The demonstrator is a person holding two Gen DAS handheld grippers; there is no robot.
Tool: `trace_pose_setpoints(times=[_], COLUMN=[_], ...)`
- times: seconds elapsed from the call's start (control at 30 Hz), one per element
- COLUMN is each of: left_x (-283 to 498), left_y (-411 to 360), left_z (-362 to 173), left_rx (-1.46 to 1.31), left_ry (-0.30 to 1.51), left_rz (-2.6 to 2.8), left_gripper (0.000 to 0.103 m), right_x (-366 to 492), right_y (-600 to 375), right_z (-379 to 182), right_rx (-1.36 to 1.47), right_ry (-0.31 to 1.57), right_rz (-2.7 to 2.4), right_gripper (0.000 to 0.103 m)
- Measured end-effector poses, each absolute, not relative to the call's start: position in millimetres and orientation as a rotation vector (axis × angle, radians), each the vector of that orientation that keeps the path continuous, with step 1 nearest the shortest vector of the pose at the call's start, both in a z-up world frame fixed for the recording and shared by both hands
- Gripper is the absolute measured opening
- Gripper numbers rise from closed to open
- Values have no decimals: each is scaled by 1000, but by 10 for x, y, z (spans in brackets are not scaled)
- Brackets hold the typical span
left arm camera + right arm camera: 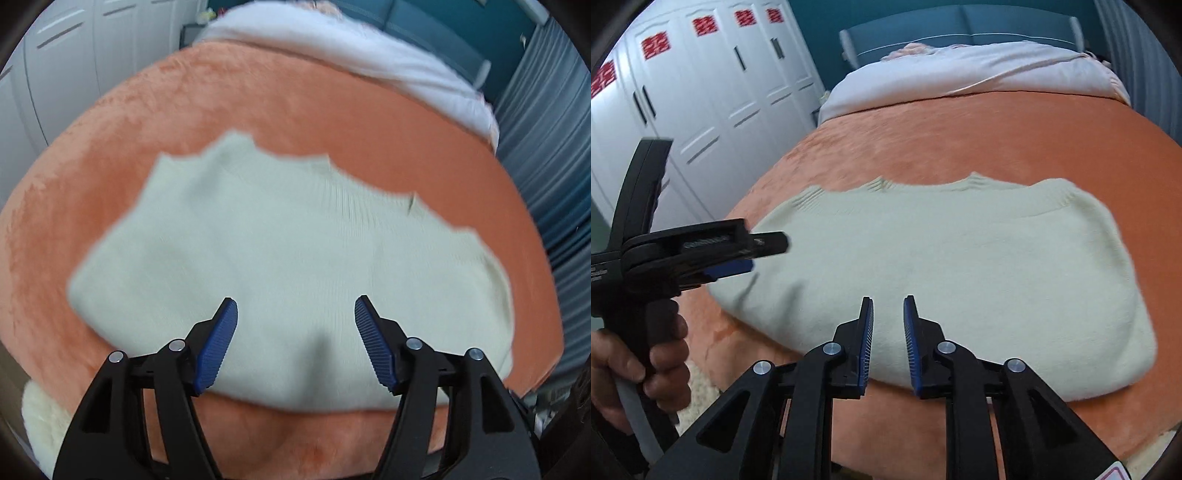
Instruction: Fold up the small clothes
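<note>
Cream sweater [295,266], left tool [295,314] agape, right tool [888,314] slightly parted, empty, right view shows hand [639,369]

The pale cream knitted sweater [942,266] is a soft, matt wool-like cloth, ribbed along its far hem. Under it, the bed's orange plush blanket [997,147] has a short fuzzy pile that looks velvety and slightly streaked. Further back, the white bedsheet [960,70] is smooth, flat cloth. The left gripper [296,314] and right gripper [888,314] are matt black plastic with small shiny metal rivets, and their blue pads [218,347] look like finely ridged rubber. The white wardrobe doors [713,92] are smooth with a faint sheen.
</note>
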State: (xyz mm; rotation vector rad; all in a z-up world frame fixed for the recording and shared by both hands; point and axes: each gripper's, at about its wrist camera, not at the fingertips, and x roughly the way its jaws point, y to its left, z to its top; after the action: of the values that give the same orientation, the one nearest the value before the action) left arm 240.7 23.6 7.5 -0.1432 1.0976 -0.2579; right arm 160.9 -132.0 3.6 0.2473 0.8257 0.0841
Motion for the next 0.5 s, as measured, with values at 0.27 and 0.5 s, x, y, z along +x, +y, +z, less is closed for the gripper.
trace_pose_setpoints(times=[0.27, 0.5], left_x=[2319, 2175], left_y=[1017, 984], left_z=[-304, -284], left_rx=[-177, -153], left_ry=[1172, 1167], left_rz=[-116, -83], left_gripper=[50, 68], right_x=[1222, 803], right_y=[-2563, -2647], right_z=[-382, -329], right_rx=[460, 492], right_ry=[909, 900], right_rz=[-260, -271], right_gripper=[0, 5])
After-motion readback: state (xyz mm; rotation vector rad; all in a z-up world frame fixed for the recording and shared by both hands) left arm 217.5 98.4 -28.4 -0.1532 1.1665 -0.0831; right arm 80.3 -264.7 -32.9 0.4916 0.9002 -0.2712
